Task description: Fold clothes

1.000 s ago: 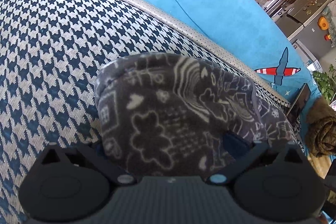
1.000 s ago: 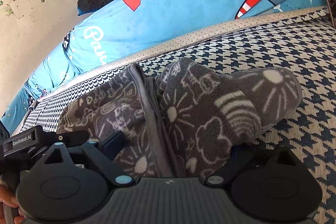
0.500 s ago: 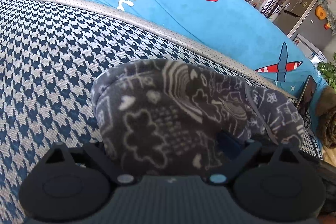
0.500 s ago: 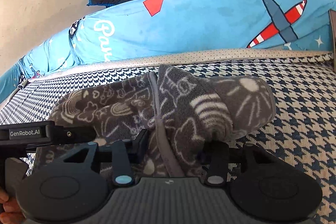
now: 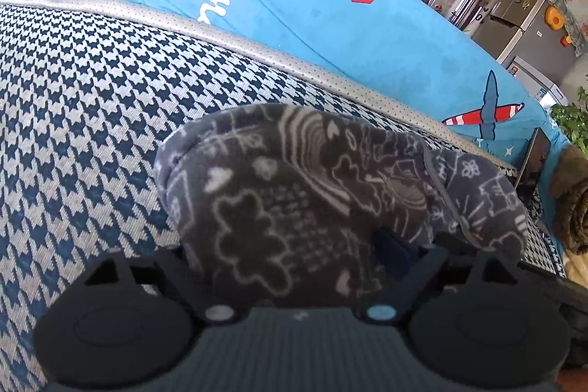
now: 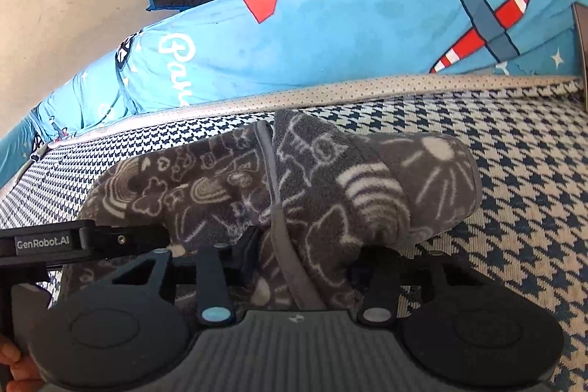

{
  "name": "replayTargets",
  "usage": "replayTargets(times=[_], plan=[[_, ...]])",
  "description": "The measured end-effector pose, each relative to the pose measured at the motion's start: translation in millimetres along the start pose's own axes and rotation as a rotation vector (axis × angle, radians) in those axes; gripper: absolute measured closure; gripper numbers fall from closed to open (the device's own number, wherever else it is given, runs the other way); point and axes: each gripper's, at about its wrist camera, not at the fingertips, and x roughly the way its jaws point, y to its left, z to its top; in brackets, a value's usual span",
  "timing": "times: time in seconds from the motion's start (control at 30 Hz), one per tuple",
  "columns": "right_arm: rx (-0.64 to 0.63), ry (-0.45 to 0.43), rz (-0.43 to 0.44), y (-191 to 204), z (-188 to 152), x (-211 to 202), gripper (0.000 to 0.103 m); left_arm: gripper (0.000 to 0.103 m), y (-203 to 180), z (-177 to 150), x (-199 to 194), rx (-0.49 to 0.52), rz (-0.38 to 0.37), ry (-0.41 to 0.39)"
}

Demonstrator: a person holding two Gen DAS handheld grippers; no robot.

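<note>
A grey fleece garment (image 5: 294, 208) printed with white doodles lies bunched in a thick folded bundle on the houndstooth cushion (image 5: 73, 120), near the cushion's back edge. A grey hem band (image 6: 270, 179) runs over the top of the bundle. The left tongs (image 5: 297, 267) are spread fairly wide with fleece filling the whole gap between the fingers; whether they pinch it I cannot tell. The right tongs (image 6: 305, 256) are drawn in narrow, gripping a wad of the same garment at the hem band. The left tongs' black body, lettered GenRobot.AI, sits just beside the right tongs at the bundle's left end.

Along the cushion's back edge runs a dotted beige trim (image 6: 367, 90), and straight behind it rises a blue cover (image 6: 349, 35) with a plane print, closing off that side. To the right of the bundle in the right wrist view, the cushion lies bare. A brown furry bundle (image 5: 573, 208) sits past the cushion's far right end in the left view.
</note>
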Motion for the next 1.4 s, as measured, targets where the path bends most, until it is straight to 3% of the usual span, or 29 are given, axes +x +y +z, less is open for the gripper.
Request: replayTargets(times=[0.13,0.3,0.57,1.0,1.4], plan=[[-0.021,-0.041,-0.017,7.6,2.4,-8.5,0.064,0.026,0.2,1.6,-15.0,-0.001,0.029,-0.028],[-0.070,-0.084,-0.013,21.0,6.6,-18.5,0.066,0.026,-6.9,3.0,-31.0,0.056,0.094,-0.090],[-0.102,-0.152,-0.004,43.6,14.3,-29.8,0.066,0.026,-1.9,9.8,-60.5,0.080,0.121,-0.170],[-0.126,-0.177,0.042,85.6,19.7,-24.3,0.066,0.026,24.4,16.5,-94.0,0.082,0.187,-0.239],[-0.154,-0.179,0.079,123.3,20.0,-11.9,0.066,0.026,60.8,23.4,-116.9,0.015,0.234,-0.262]])
